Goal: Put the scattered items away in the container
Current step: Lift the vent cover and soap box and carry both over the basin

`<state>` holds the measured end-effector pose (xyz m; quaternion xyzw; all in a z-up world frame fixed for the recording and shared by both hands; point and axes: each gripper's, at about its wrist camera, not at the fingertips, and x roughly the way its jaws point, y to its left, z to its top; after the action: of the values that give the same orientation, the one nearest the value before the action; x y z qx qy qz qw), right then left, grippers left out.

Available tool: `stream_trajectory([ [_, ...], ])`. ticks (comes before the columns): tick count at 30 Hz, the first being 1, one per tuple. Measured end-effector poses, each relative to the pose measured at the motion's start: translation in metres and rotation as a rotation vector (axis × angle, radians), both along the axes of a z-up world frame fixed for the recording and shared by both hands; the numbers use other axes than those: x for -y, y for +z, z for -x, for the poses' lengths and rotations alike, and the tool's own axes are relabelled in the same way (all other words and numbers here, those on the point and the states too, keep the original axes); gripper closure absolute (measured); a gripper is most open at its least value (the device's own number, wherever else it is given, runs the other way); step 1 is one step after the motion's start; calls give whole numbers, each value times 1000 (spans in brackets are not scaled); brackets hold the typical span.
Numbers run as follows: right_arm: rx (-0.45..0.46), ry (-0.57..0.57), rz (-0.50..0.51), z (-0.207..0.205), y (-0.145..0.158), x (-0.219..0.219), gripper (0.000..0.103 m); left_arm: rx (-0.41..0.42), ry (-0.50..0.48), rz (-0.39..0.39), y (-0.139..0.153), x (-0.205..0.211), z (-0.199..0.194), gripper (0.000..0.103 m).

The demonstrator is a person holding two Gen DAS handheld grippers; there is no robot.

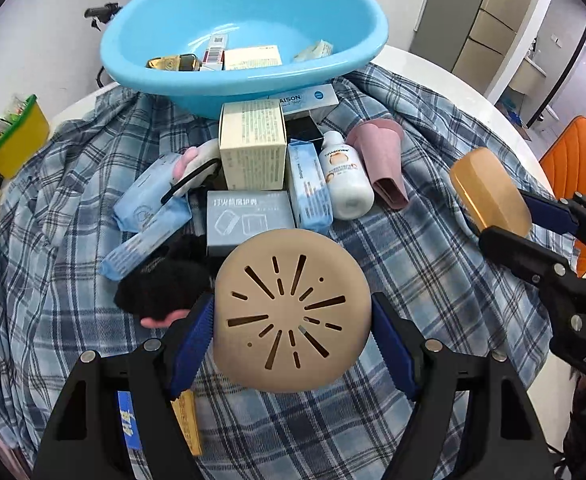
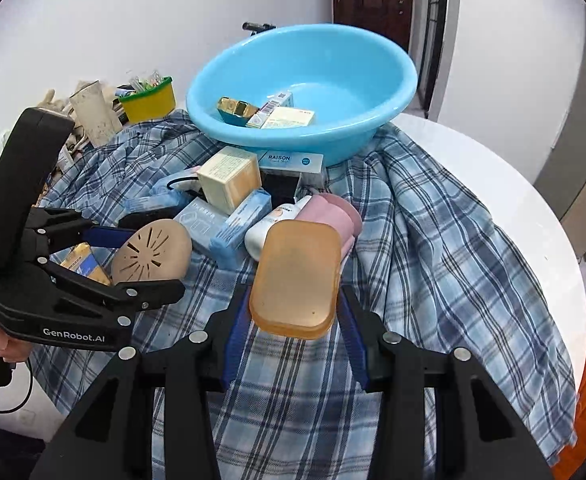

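Plaid cloth [image 1: 433,264] is draping over the white round table [image 2: 505,208], and at its far side the blue basin [image 1: 229,80] is sitting with a gold-capped bottle [image 2: 235,109] and a few cartons already lying in its bottom. Just in front of the basin a heap is waiting — a tall cream box [image 1: 253,148], a grey box [image 1: 249,216], pale blue packs [image 1: 149,200], a white lotion bottle [image 1: 345,176] lying on its side against a pink cup [image 1: 381,160], and something black and fuzzy [image 1: 161,288] at the near edge. Both tools are carrying loads above the cloth: the left gripper [image 1: 293,332] is standing wide and clamping a beige slotted disc [image 1: 293,316] by its rim, and the right gripper [image 2: 293,332] is pinching an amber soap case [image 2: 297,280] across its short width. Both items look lifted and ready to travel to the basin, I'd say. The disc is being gripped only at two spots on a curved edge, so any twist on the way could be letting it pivot or squirt out onto the heap. The soap case is looking smooth and held low on its body, so it might be tipping forward. With both hands heading for the same basin over the tall cream box, one could be clipping the other or knocking the box over.
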<state>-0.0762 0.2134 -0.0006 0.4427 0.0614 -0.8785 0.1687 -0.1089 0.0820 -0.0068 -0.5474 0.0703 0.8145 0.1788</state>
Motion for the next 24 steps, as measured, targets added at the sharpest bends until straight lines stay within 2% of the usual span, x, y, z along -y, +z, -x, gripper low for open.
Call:
stream_trajectory([
  [4, -1, -3, -19, 19, 10, -3, 61, 27, 15, -15, 10, 4, 17, 25],
  [7, -16, 6, -14, 32, 27, -6, 61, 14, 4, -28, 28, 5, 27, 25],
  [11, -42, 9, -27, 53, 49, -8, 61, 54, -11, -48, 51, 7, 51, 25],
  [13, -45, 12, -22, 64, 59, -10, 61, 40, -1, -56, 65, 8, 63, 25],
  [18, -23, 32, -26, 96, 79, -3, 61, -1, 3, -62, 102, 7, 95, 25],
  [24, 72, 25, -29, 147, 89, 6, 61, 28, 44, -27, 115, 4, 153, 25],
])
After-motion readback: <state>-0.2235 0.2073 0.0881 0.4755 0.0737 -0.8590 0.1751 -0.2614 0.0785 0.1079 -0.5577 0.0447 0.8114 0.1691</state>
